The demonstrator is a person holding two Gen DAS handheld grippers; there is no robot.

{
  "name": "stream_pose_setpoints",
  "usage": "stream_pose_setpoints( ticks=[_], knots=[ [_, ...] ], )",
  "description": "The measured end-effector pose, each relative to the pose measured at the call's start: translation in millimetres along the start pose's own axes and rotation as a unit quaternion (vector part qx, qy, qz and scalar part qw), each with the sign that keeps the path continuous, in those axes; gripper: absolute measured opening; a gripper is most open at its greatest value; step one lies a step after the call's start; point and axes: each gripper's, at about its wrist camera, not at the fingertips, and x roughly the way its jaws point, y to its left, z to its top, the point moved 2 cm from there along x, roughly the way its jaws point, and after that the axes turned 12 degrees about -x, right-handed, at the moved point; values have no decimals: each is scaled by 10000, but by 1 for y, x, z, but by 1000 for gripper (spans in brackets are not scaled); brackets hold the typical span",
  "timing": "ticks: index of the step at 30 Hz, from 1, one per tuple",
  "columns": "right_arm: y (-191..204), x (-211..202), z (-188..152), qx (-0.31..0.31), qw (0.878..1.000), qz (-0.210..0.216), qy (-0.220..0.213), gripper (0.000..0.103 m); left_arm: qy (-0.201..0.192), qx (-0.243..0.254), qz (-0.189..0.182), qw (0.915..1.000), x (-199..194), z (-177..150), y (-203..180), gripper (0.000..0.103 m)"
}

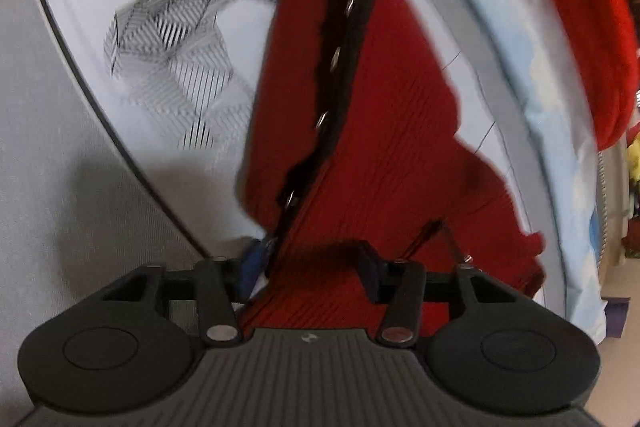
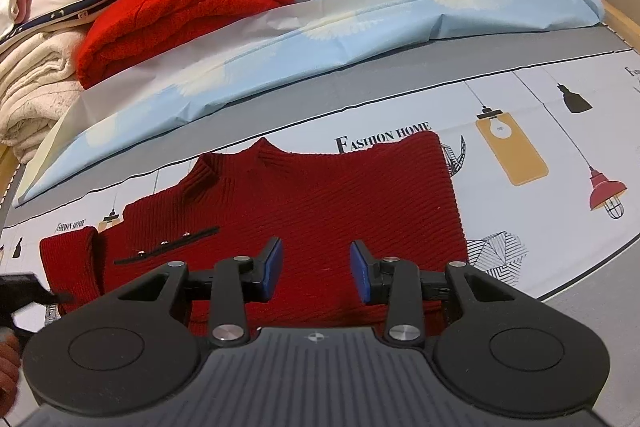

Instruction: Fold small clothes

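Printed cloth [image 2: 520, 99] with lamps and "FASHION HOME" lettering covers the counter, and the small dark red sweater [image 2: 304, 199] lies flat on it, near the front edge, one sleeve folded in. Right gripper [image 2: 316, 269] hovers over the hem, fingers apart, nothing between them. Left gripper [image 1: 308, 267] is down at the sweater's black button strip [image 1: 340, 75]; fingers part open, can't tell if they pinch it. Folded clothes [image 2: 180, 7] pile at the back corner.

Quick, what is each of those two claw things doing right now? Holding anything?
Left gripper: jaws apart over the dark red sweater, gripping nothing.
Right gripper: open above the sweater, holding nothing.
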Motion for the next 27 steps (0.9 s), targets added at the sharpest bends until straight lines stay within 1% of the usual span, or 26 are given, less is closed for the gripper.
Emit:
stream_pose_setpoints(
  ticks=[1, 2, 3, 4, 5, 6, 7, 8, 9, 10, 11, 12, 14, 15, 16, 17, 18, 19, 20, 21, 22, 23, 24, 26, 27],
  knots=[
    [1, 0, 0, -12, 10000, 5, 4, 39, -51, 21, -128, 9999, -2, -1, -1, 17],
    [1, 1, 0, -16, 10000, 9, 8, 39, -245, 87, -144, 9996, -7, -2, -3, 16],
    [2, 2, 0, -16, 10000, 15, 12, 39, -697, 301, -37, 9971, -20, -4, -9, 15],
    [2, 2, 1, -14, 10000, 20, 14, 39, -1300, 707, 62, 9890, -39, -7, -21, 15],
    [2, 2, 1, -10, 10000, 18, 14, 39, -1920, 1160, 67, 9745, -58, -14, -35, 14],
    [2, 2, 1, -9, 10000, 21, 13, 39, -2398, 1524, 34, 9588, -74, -21, -47, 14],
    [3, 3, 0, -10, 10000, 24, 8, 39, -2965, 2022, -37, 9334, -92, -33, -64, 14],
    [3, 3, 0, -18, 10000, 31, 7, 39, -3477, 2591, -130, 9010, -108, -50, -80, 14],
    [4, 3, 0, -26, 10000, 39, 10, 39, -3807, 3039, -215, 8730, -119, -65, -91, 14],
    [4, 3, 0, -31, 10000, 48, 11, 39, -4047, 3523, -408, 8429, -127, -84, -102, 14],
    [3, 3, 0, -40, 10000, 59, 10, 39, -4011, 3937, -776, 8234, -131, -100, -111, 15],
    [3, 4, -1, -46, 10000, 60, 10, 39, -3724, 4245, -1233, 8160, -133, -113, -117, 14],
    [3, 4, -1, -60, 10000, 62, 17, 39, -2878, 4640, -2077, 8116, -130, -134, -125, 14],
    [4, 5, -1, -72, 9999, 73, 29, 39, -2450, 4855, -2415, 8037, -126, -148, -129, 14],
    [4, 5, -2, -97, 9999, 121, 42, 39, -2029, 5074, -2720, 7921, -123, -165, -133, 15],
    [6, 6, -2, -120, 9997, 198, 51, 42, -1629, 5197, -2954, 7849, -120, -178, -136, 17],
    [8, 6, -3, -164, 9994, 303, 71, 48, -1176, 5184, -3194, 7845, -117, -191, -142, 20],
    [11, 8, -4, -246, 9987, 440, 113, 50, -832, 5039, -3399, 7897, -114, -195, -145, 37],
    [15, 9, -5, -353, 9974, 607, 182, 50, -565, 4840, -3590, 7961, -111, -193, -147, 58],
    [19, 11, -6, -427, 9960, 745, 253, 50, -478, 4546, -3799, 8042, -111, -187, -147, 60],
    [22, 13, -8, -473, 9945, 869, 339, 51, -512, 4348, -3895, 8103, -113, -179, -147, 61],
    [23, 14, -10, -484, 9934, 953, 416, 51, -561, 4183, -3866, 8200, -113, -168, -146, 60],
    [24, 17, -12, -464, 9925, 1003, 530, 51, -689, 4085, -3709, 8311, -112, -158, -146, 59],
    [23, 23, -17, -412, 9916, 1015, 686, 52, -1130, 3952, -3258, 8514, -111, -141, -143, 59],
    [22, 25, -18, -383, 9913, 1016, 738, 53, -1323, 3870, -2947, 8637, -108, -130, -140, 59]
  ],
)
